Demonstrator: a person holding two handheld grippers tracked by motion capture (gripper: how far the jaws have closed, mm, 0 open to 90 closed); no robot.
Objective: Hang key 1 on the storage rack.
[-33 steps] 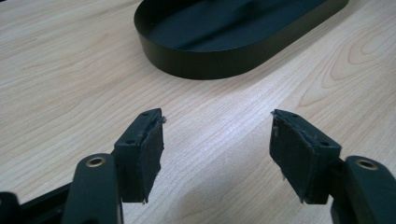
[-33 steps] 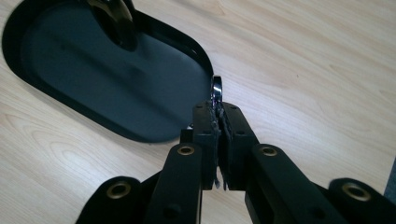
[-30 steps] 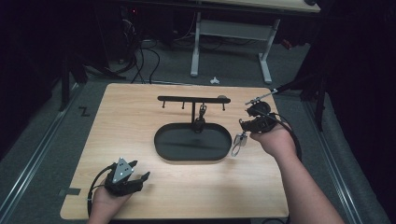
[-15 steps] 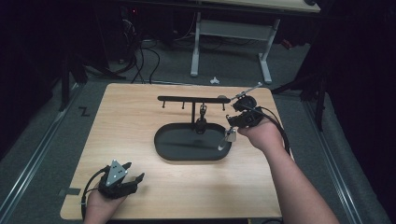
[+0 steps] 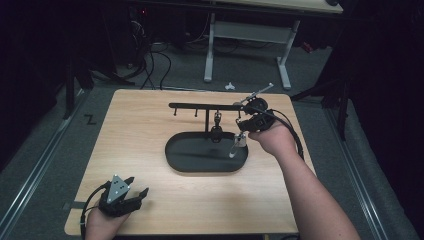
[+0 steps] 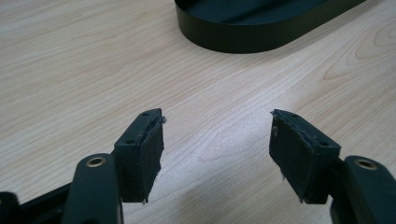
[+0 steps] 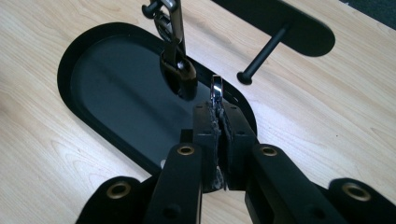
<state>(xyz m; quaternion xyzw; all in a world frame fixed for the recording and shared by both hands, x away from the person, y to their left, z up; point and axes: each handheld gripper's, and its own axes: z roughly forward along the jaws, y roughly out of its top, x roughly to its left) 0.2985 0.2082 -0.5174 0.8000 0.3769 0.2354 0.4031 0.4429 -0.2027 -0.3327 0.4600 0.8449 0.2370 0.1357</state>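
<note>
R gripper [image 7: 218, 122]: fingers pinched on a silver ring [image 7: 215, 91], held over the right end of the black oval tray [image 5: 175, 162], just below the rack bar [image 5: 200, 106]. L gripper [image 6: 217, 154]: fingers spread, nothing btwn them, low over the worktop [image 5: 150, 120] near its front left corner, well apart from tray.

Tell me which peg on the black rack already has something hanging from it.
The peg by the central post: a keychain dangles from it over the tray. The pegs left of it are bare.
</note>
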